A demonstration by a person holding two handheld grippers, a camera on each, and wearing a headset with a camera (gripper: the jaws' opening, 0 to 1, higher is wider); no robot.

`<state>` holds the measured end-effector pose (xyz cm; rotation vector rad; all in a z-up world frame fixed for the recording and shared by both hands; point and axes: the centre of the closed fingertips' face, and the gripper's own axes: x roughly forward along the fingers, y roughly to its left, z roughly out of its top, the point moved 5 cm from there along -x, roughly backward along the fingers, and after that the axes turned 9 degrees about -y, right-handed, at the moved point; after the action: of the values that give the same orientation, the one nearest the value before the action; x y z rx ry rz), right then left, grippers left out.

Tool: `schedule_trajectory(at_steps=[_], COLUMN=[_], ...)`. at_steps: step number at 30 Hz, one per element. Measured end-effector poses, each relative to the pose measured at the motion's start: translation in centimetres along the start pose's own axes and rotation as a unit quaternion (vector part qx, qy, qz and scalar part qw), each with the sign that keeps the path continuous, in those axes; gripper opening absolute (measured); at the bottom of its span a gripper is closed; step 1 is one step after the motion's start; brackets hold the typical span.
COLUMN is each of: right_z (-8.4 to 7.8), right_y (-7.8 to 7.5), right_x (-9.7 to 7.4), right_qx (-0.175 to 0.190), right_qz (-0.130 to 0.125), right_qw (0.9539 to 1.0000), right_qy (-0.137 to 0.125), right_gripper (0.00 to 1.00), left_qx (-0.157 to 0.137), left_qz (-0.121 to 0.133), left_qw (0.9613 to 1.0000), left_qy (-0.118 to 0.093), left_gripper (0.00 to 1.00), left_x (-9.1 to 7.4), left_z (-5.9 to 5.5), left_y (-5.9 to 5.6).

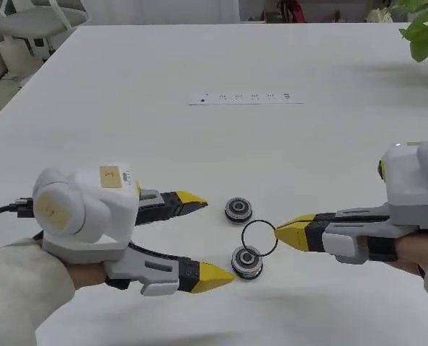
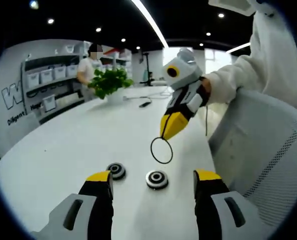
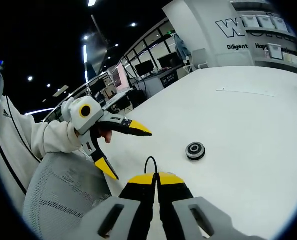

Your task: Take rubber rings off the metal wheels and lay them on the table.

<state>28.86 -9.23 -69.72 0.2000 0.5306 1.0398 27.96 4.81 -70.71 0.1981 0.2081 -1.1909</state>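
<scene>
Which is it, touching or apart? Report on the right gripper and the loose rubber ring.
Touching. In the right gripper view the right gripper is shut on the rubber ring, pinched at its tips.

A thin black rubber ring point(image 1: 243, 236) was pinched at its edge between the closed jaws of the right tool point(image 1: 278, 232). Two small round metal wheels, silver and dark, lay flat on the white counter point(image 1: 199, 151). The farther wheel point(image 1: 238, 209) sat apart, and the nearer wheel point(image 1: 247, 261) sat just beside the ring.
</scene>
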Motion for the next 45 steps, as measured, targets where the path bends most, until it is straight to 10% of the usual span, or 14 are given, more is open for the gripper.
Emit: schedule_trajectory(at_steps=[33, 45], right_z=[4.5, 2.4], right_y=[4.6, 4.6], right_x=[4.5, 7.4], right_qx=[-0.063, -0.089], right_qz=[0.062, 0.075], right_qw=[0.9961, 0.9926], right_qy=[-0.009, 0.034], right_gripper=[0.00, 0.00], left_qx=[-0.032, -0.034], left_qz=[0.036, 0.038], left_qw=[0.9981, 0.9978], left_qy=[0.039, 0.043], left_gripper=[0.76, 0.76], left_x=[-3.2, -3.3], left_z=[-3.2, -3.3], left_y=[0.2, 0.1])
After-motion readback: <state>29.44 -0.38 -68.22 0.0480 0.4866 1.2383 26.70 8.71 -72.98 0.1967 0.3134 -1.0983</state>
